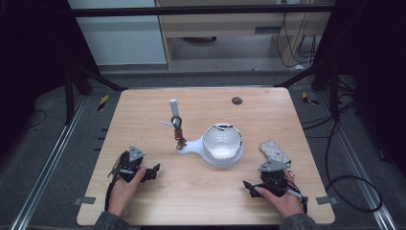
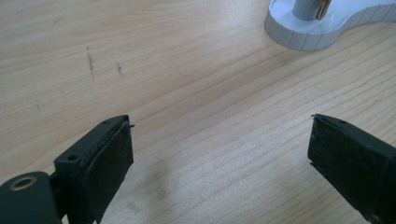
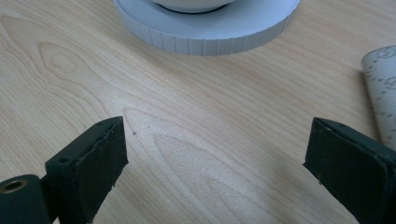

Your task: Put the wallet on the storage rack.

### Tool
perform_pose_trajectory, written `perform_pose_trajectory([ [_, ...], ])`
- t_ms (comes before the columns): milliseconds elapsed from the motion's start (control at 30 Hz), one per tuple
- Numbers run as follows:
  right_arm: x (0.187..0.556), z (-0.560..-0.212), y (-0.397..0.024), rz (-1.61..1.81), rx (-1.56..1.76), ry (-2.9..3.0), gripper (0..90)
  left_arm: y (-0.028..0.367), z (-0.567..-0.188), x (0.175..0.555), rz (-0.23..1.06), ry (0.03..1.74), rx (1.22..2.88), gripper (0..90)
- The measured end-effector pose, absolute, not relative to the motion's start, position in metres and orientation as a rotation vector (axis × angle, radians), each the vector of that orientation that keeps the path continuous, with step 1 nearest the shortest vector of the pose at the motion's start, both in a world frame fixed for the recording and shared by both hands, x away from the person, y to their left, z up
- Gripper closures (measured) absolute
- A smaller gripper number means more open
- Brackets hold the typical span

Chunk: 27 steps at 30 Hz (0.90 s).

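Note:
A white stand (image 1: 191,146) sits mid-table: a round base carrying a white bowl (image 1: 222,143) and a narrow arm with an upright post (image 1: 177,127) that bears dark and brownish clamp parts. My left gripper (image 1: 155,170) rests low on the table at the front left, open with nothing between its jaws. Ahead of the left gripper (image 2: 219,154) in its own view lies bare wood, with the stand's arm (image 2: 303,37) at the top right. My right gripper (image 1: 248,184) lies at the front right, also open and empty. In its own view the right gripper (image 3: 217,158) faces the round base (image 3: 205,39).
A patterned grey sheet (image 1: 274,151) lies just beyond my right hand, its edge (image 3: 383,93) beside the right jaw. A small black disc (image 1: 236,100) sits near the far edge of the wooden table (image 1: 201,191). Dark frame legs and cables surround it.

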State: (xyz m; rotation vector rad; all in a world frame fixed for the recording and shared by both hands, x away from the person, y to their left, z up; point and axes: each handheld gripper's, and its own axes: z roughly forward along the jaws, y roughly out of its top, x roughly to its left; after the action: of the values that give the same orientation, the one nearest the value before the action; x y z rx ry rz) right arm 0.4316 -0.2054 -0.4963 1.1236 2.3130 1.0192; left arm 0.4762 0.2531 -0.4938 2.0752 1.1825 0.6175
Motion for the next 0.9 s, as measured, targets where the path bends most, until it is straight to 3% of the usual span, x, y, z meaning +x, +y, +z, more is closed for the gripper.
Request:
perform_pose_trajectory([
  [900,0.457,-0.427,-0.247,0.540,1.162,2.502,10.0,0.257,-0.508,0.478,0.553,1.237,2.069,2.7],
])
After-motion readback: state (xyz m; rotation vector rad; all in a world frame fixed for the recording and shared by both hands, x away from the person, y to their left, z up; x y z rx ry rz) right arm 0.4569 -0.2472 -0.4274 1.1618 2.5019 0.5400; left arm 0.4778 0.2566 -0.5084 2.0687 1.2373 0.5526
